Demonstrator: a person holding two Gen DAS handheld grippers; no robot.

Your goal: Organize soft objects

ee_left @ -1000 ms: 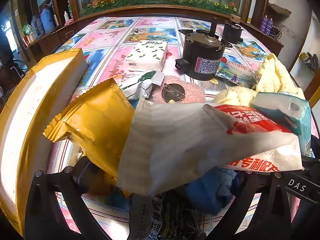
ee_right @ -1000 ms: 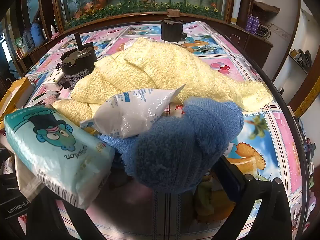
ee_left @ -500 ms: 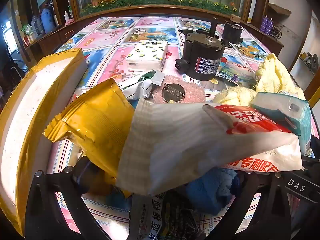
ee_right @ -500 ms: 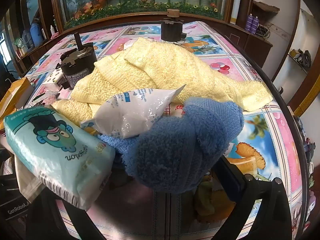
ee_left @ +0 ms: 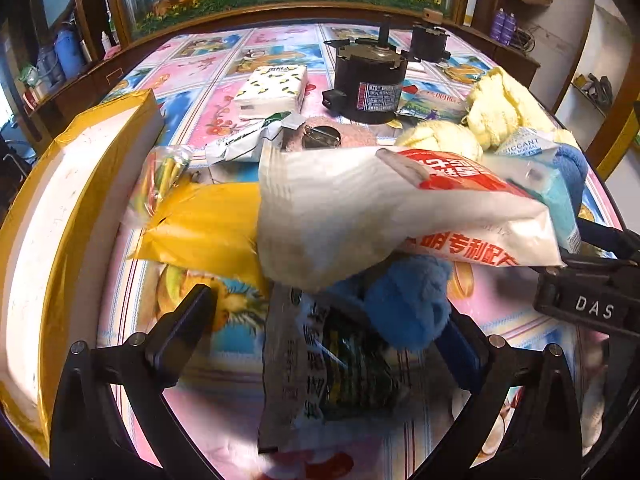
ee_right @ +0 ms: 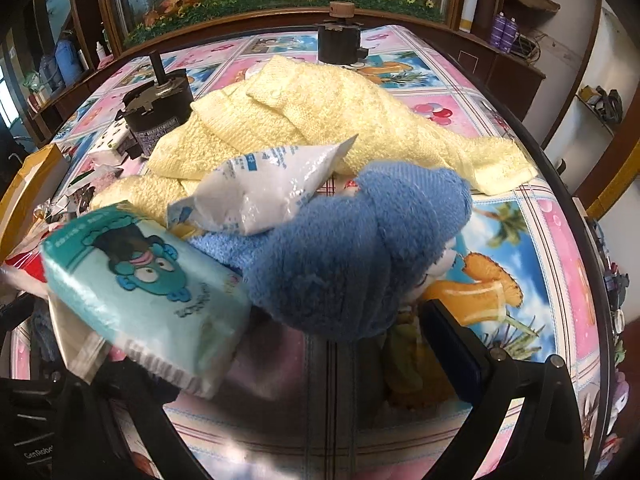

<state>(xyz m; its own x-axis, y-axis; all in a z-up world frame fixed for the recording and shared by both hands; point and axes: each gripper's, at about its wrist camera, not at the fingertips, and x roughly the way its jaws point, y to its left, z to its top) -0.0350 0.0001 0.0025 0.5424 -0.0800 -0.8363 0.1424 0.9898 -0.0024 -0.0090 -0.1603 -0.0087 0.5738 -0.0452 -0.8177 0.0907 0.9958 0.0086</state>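
A: What's new in the left view?
B: The left claw has let go of the yellow packet; its fingers now stand wide apart, and the packet lies flat left of centre, beside the white bag.
A: And the right claw?
B: Only one finger shows, lower right, so I cannot tell its state. The blue towel sits mid-frame, the tissue pack lower left.
A: Meaning?
B: Probably one item placed; the pile remains unsorted.

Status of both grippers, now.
Left gripper: open, holding nothing, packets between its fingers.
Right gripper: cannot tell; left finger hidden behind the tissue pack.
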